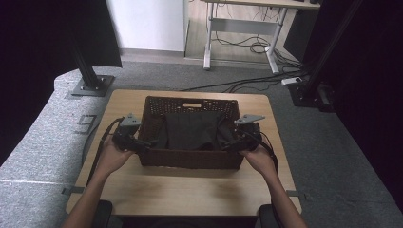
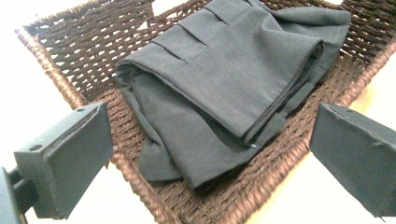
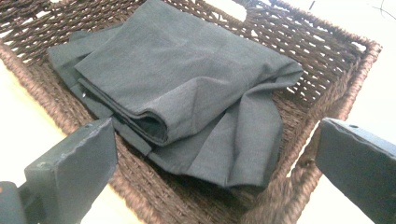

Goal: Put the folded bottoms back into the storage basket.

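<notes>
A dark brown wicker basket [image 1: 190, 159] stands in the middle of the wooden table, with a folded dark grey garment [image 1: 192, 130] lying inside it. The garment [image 2: 219, 84] shows pleats and a folded edge; in the right gripper view the same garment [image 3: 187, 88] lies flat on the basket's woven floor [image 3: 322, 51]. My left gripper [image 1: 145, 142] hovers at the basket's left wall, jaws wide apart and empty [image 2: 210, 158]. At the basket's right wall my right gripper [image 1: 228, 144] is likewise open with nothing between its pads [image 3: 215, 172].
The basket rim [image 2: 51, 65] has a handle cut-out at the far side [image 1: 191, 105]. Bare table [image 1: 190, 194] lies in front of the basket. Beyond the table are grey carpet, black stand bases [image 1: 92, 85], floor cables [image 1: 247, 83] and a desk frame.
</notes>
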Tool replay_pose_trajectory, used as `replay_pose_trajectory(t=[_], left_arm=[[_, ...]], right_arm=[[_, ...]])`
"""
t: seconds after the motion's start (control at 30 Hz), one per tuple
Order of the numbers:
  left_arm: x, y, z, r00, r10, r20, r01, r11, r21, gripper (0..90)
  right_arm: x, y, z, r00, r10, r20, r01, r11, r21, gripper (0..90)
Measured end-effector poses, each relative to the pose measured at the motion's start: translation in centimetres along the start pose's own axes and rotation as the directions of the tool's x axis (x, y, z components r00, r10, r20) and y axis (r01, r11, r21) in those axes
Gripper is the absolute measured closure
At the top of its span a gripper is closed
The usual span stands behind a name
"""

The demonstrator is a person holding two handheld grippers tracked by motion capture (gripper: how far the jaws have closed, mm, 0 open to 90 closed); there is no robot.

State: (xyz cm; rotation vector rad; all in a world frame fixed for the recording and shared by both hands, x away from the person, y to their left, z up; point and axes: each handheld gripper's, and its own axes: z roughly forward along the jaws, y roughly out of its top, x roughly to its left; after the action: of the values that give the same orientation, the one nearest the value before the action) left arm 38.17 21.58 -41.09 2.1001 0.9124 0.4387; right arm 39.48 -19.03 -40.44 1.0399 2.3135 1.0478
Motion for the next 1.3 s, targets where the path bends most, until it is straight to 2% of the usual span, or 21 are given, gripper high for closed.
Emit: replay_pose_trajectory(t=[0.3,0.67,1.07,1.3], left_arm=[[-0.6,-2.0,-0.8,1.0,-0.001,-0.006,0.001,1.0,-0.008,0.0],[-1.2,-4.8,-0.9,0.9999,-0.004,-0.016,0.004,1.0,-0.001,0.0],[-1.4,-7.7,-0.8,0.9991,-0.021,-0.038,0.02,0.9998,-0.006,0.0],[-1.5,-9.5,0.1,0.9989,-0.03,-0.037,0.031,0.9994,0.015,0.0]], right_arm=[[0.0,-1.9,-1.1,0.9999,0.003,0.011,-0.003,1.0,-0.013,0.0],[-0.5,-4.4,-2.5,0.9995,0.022,0.023,-0.021,0.999,-0.037,0.0],[-0.6,-7.5,-2.2,0.999,0.038,0.022,-0.037,0.998,-0.044,0.0],[-0.4,-9.2,-1.4,0.9985,0.051,0.017,-0.05,0.998,-0.034,0.0]])
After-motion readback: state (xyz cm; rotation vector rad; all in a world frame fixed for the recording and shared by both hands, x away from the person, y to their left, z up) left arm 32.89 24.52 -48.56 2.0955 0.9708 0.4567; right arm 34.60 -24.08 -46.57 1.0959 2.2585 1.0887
